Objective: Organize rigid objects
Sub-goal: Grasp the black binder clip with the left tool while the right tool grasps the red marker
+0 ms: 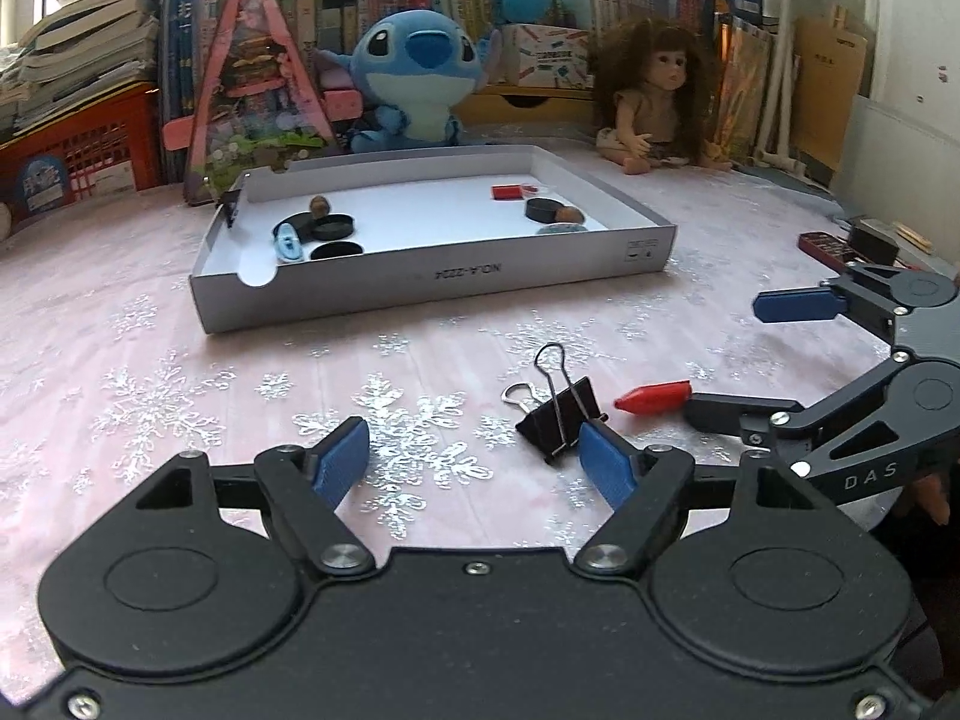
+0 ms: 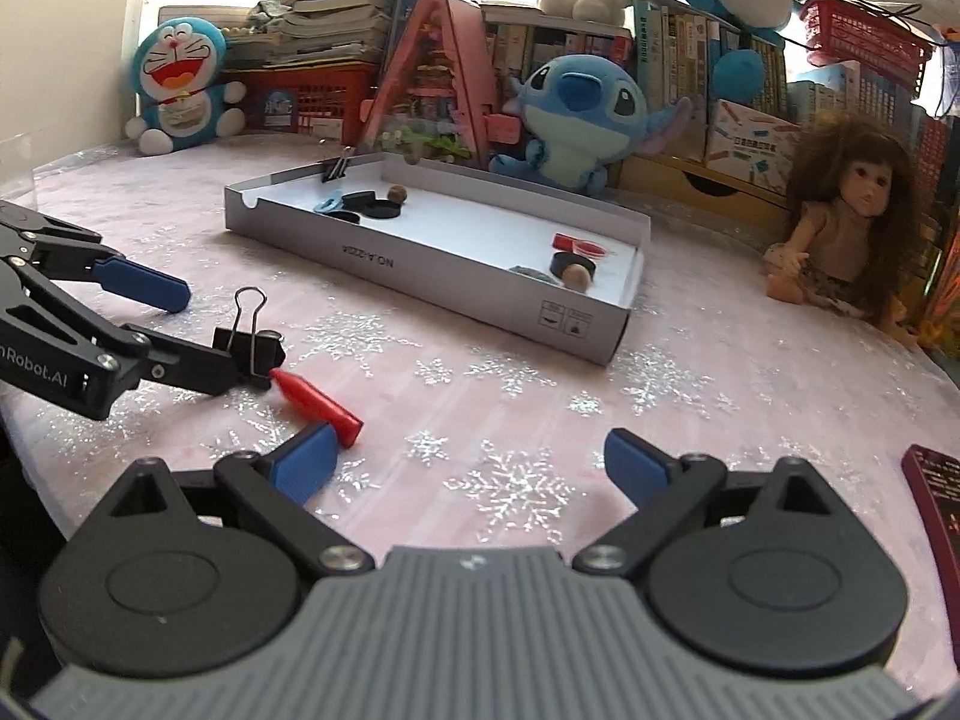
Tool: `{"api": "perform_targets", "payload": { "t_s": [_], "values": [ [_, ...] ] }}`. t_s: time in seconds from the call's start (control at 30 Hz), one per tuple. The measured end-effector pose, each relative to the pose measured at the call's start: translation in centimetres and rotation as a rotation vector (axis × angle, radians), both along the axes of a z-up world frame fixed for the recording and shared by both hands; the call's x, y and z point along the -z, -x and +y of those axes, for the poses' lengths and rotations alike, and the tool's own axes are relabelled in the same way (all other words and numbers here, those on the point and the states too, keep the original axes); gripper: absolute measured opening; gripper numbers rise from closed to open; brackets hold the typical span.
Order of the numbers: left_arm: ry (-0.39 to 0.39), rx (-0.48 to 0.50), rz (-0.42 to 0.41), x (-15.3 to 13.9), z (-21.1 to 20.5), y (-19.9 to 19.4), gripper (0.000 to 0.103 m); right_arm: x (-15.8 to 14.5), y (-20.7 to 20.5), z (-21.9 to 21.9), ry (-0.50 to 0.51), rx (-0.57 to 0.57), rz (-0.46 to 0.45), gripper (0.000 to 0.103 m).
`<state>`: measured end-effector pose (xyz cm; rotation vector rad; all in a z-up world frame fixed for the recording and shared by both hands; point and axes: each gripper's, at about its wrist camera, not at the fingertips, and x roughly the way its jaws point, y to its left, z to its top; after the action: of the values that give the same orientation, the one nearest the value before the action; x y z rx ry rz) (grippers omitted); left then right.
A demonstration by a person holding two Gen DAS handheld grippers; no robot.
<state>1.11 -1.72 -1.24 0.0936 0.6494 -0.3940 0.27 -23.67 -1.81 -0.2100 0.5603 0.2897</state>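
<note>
From the left wrist view, your left gripper hangs low over the cloth with jaws apart and nothing between them. The binder clip sits on the cloth touching the right-hand pad, off to the side of the gap. The red cone lies just beyond it, and the tray waits farther back.

From the right wrist view, your right gripper is also spread and empty, the cone just beside its left pad. You seem to be lining up a pick. Next, centre the clip between the left jaws before closing, then carry it to the tray.
</note>
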Motion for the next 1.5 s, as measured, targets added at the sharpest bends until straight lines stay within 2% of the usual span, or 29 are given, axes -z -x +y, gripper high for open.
{"api": "perform_targets", "payload": {
  "t_s": [0.4, 0.67, 0.87, 1.03, 1.1, 1.17, 1.33, 1.4, 1.47, 1.5],
  "values": [
    [0.038, -0.035, 0.003, 0.0, 0.0, -0.4, 0.07, -0.2, -0.6, -0.3, 0.004, 0.082, 0.016, 0.1],
    [0.061, -0.05, 0.002, -0.1, 0.1, -0.4, 0.051, -0.3, -0.1, -0.1, -0.021, 0.066, 0.016, 0.1],
    [0.074, -0.07, 0.003, -0.2, 0.5, -0.5, 0.045, -0.7, 0.7, 0.8, -0.066, 0.045, 0.01, 0.099],
    [0.081, -0.079, 0.002, -0.2, 0.6, -0.6, 0.044, -0.7, 1.3, 1.9, -0.128, 0.058, -0.002, 0.095],
    [0.086, -0.082, 0.0, -0.2, 0.6, -0.5, 0.041, -0.6, 1.6, 2.4, -0.146, 0.064, -0.014, 0.093],
    [0.09, -0.086, -0.003, -0.2, 0.7, -0.5, 0.028, -0.6, 1.9, 3.0, -0.163, 0.064, -0.02, 0.088],
    [0.095, -0.094, -0.001, -0.3, 0.8, -0.6, 0.025, -0.3, 2.1, 4.2, -0.197, 0.057, -0.008, 0.077],
    [0.095, -0.093, -0.005, -0.4, 0.8, -0.5, 0.025, -0.2, 2.2, 4.4, -0.205, 0.061, -0.002, 0.07],
    [0.096, -0.091, -0.007, -0.4, 0.7, -0.4, 0.025, 0.0, 2.1, 4.4, -0.21, 0.07, 0.004, 0.058],
    [0.097, -0.09, -0.008, -0.4, 0.7, -0.4, 0.025, 0.0, 2.1, 4.4, -0.209, 0.076, 0.007, 0.056]
  ]
}}
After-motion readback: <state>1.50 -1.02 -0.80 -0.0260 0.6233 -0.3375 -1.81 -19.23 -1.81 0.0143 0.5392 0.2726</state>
